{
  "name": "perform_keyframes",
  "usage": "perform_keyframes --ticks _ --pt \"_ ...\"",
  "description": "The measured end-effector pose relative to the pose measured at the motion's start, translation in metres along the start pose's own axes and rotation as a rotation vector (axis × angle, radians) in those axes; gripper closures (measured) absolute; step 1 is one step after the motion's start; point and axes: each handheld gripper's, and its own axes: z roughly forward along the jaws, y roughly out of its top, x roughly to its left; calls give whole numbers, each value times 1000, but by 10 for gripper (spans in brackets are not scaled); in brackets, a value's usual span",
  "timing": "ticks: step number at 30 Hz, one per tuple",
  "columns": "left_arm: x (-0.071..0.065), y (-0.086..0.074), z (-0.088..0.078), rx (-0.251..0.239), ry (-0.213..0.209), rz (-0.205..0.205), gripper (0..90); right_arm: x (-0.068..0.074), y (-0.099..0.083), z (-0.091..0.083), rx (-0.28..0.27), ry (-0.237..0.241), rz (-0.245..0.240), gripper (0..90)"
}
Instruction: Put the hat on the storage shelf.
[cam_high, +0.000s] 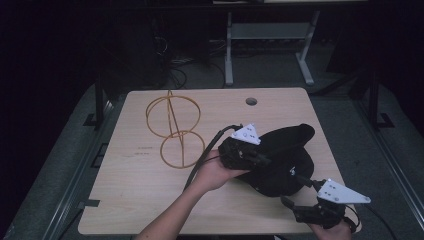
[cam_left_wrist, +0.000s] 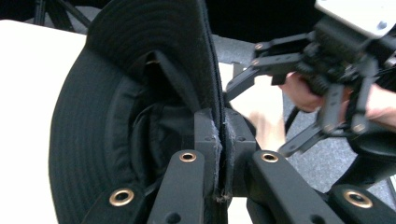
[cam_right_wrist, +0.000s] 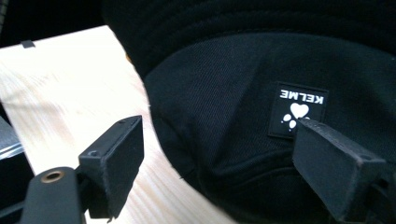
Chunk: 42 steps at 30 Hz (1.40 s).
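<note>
High view: the black fabric bucket hat (cam_high: 285, 160) is lying at the right of the light wooden table (cam_high: 130, 195). Left gripper view: the left gripper (cam_left_wrist: 219, 154) is clamping its jaws on the brim. Right gripper view: the right gripper (cam_right_wrist: 219, 163) is holding its 2 jaws apart near the crown; the soft brim could be slipping free if pulled.

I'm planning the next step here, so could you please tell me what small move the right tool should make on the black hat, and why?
Probably ease the right tool forward and close it on the black hat. Its jaws stand open, with nothing between them, just short of the crown near the label, while the left tool already pinches the brim.
</note>
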Motion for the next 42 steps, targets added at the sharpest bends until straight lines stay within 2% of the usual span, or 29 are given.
perform_keyframes --ticks 5,11,15,18,22,25,26,28,33,35,36,39,42 --pt "-6 7 1 -4 -18 23 858 -1 -1 9 18 -34 -35 225" --pt "-10 11 2 -6 -31 27 858 -3 -6 16 8 -50 -34 398" --pt "-12 15 4 -2 -36 38 858 -4 -7 18 -3 -63 -53 532" --pt "-14 17 6 -4 -34 45 858 -5 -7 19 -5 -49 -57 716" --pt "-13 16 6 -1 -31 42 858 -6 -8 21 -9 -30 -51 854" --pt "-11 14 4 14 -14 48 851 -7 -8 19 -11 -26 -52 882" --pt "-11 14 3 14 -11 35 830 -7 -7 18 -11 -25 -51 884" --pt "-12 13 0 12 7 28 772 -7 -6 16 -8 -29 -40 887" --pt "-14 7 -7 34 60 51 613 -9 -4 12 -5 -29 -38 891" --pt "-13 4 -12 22 80 43 506 -10 -3 10 -8 -27 -37 891" --pt "-12 1 -14 15 79 41 482 -10 -2 9 -9 -23 -26 892" --pt "-13 -5 -21 1 85 33 436 -10 -1 7 -11 -20 -18 892" --pt "-14 -10 -29 -6 94 43 418 -11 2 6 -10 -22 -23 892"
